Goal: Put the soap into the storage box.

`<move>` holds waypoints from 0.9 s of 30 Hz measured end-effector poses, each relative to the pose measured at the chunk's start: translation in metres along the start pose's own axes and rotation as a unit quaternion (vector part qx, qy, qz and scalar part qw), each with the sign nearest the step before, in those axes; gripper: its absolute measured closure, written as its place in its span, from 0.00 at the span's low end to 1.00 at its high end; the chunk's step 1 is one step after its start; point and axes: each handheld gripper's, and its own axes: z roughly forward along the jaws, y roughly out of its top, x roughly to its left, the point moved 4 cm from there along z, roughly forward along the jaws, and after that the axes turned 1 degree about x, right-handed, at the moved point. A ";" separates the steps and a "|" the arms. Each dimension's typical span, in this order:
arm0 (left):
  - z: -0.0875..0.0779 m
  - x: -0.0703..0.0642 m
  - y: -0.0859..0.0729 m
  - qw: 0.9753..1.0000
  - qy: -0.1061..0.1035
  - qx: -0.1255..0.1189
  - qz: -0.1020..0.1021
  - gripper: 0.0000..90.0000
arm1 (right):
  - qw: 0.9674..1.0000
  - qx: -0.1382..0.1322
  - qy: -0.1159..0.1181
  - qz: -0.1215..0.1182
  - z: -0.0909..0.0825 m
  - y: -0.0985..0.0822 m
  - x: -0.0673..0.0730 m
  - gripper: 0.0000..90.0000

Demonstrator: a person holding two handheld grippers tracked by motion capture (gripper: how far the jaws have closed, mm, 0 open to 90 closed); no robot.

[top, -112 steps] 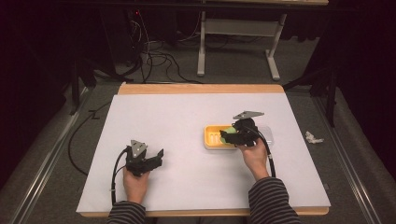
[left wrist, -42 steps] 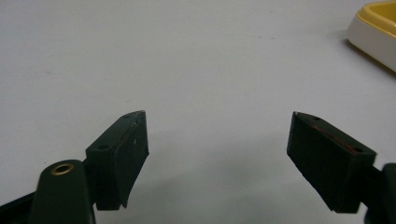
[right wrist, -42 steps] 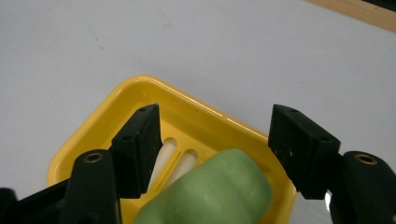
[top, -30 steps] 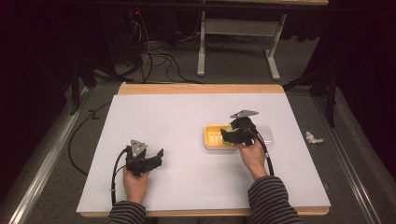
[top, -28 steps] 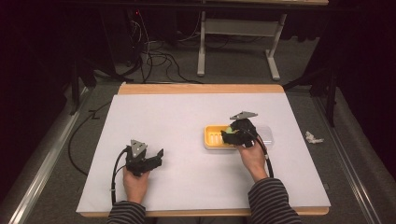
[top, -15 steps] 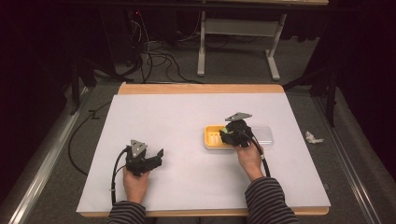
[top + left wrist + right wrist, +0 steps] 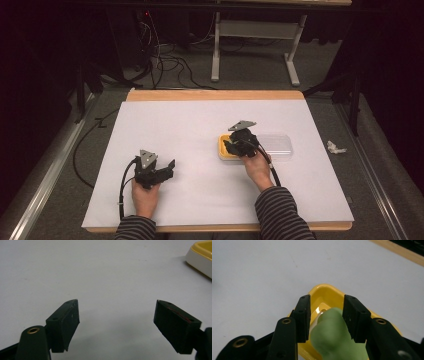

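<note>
Although the left gripper (image 7: 116,326) rested on the bare worktop (image 7: 190,125) with fingers spread wide and empty, the right gripper (image 7: 325,317) pinched a green lump (image 7: 334,338) between nearly closed fingers, just above the yellow tray (image 7: 324,291) beyond them; it looked soft and light, best squeezed gently mid-body.

Right claw (image 7: 231,146) with green lump (image 7: 334,337) shifted left over yellow tray (image 7: 225,152).
</note>
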 end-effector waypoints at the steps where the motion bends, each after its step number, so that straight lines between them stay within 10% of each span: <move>1: 0.000 0.000 0.000 1.000 0.000 0.000 0.000 0.24 | 1.000 0.006 -0.001 -0.002 0.004 -0.001 0.001 0.66; 27: 0.000 0.000 0.000 1.000 -0.002 0.000 0.000 0.24 | 0.996 -0.065 -0.013 0.065 -0.057 -0.027 -0.038 0.34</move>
